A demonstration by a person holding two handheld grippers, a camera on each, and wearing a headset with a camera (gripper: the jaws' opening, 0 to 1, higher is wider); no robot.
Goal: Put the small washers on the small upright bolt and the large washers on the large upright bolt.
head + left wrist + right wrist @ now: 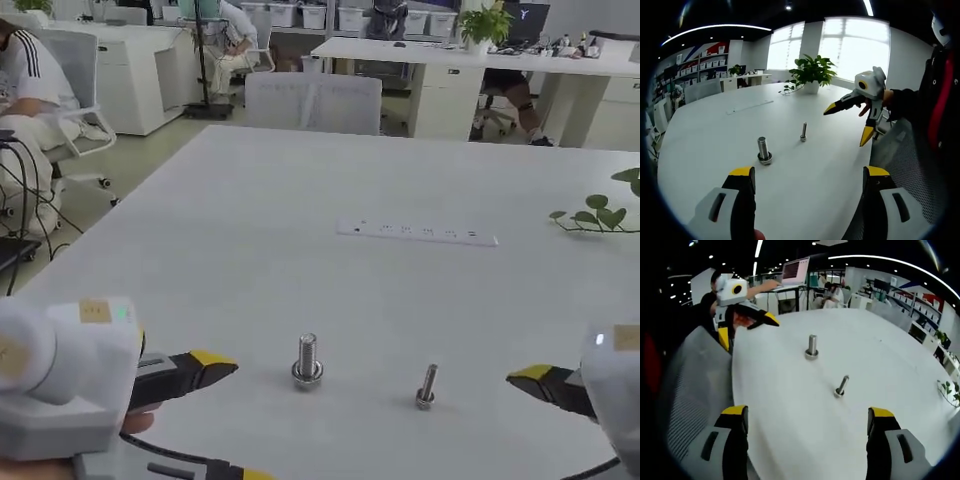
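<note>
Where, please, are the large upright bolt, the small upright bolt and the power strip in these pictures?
large upright bolt (307, 355), head view, on its threaded shaft.
small upright bolt (428, 384), head view, midway up its shaft.
power strip (417, 232), head view, on its top face.

Quite a bit gets chopped off in the head view. The left gripper (238, 420) is cut by the bottom-left corner, with its lower jaw barely caught at the bottom edge. One yellow-tipped jaw of the right gripper (545, 385) is seen, and the rest is taken by the right edge. The collar at the foot of the large bolt (308, 360) can't be told as washer or bolt head; same for the small bolt (427, 386). The plant (600, 212) is clipped at the right edge, and the power strip (417, 232) sockets are too small to be counted.
</note>
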